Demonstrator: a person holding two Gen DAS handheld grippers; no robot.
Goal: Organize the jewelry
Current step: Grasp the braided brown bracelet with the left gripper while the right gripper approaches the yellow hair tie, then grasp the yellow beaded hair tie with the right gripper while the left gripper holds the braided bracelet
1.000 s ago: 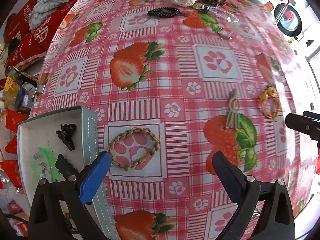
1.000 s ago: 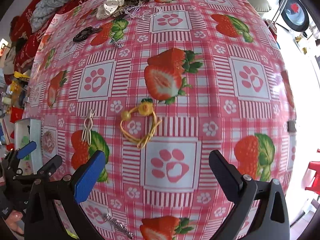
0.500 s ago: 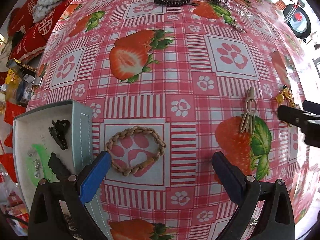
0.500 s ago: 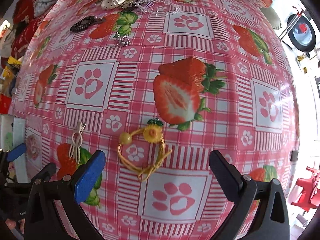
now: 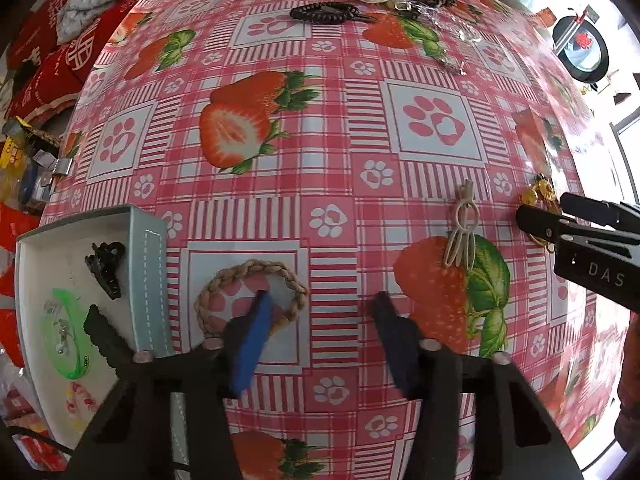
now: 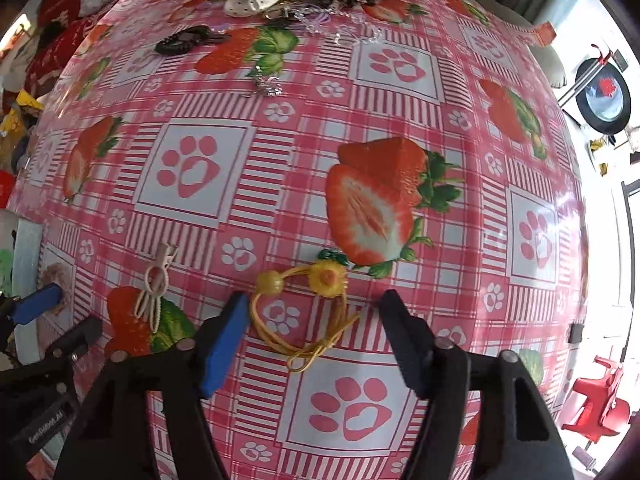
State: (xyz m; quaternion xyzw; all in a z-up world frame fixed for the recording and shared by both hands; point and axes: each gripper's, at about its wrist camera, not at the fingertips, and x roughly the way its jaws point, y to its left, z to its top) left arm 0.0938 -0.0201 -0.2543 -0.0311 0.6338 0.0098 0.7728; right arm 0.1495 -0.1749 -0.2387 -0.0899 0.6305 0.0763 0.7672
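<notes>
Strawberry-print surface (image 5: pixel 360 208). Left gripper (image 5: pixel 320 308) fingers closing astride braid ring's (image 5: pixel 252 272) right side, box (image 5: pixel 148 280) just left. Right gripper (image 6: pixel 312 312) fingers closing, yellow tie (image 6: pixel 304 312) between, untouched.

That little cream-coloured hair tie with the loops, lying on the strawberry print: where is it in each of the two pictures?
Left wrist view: the cream hair tie lies right of centre, on the top edge of a printed strawberry with a green leaf.
Right wrist view: the same tie lies at lower left, left of the yellow hair tie.
Shared landmark: that leaf, also at.
</notes>
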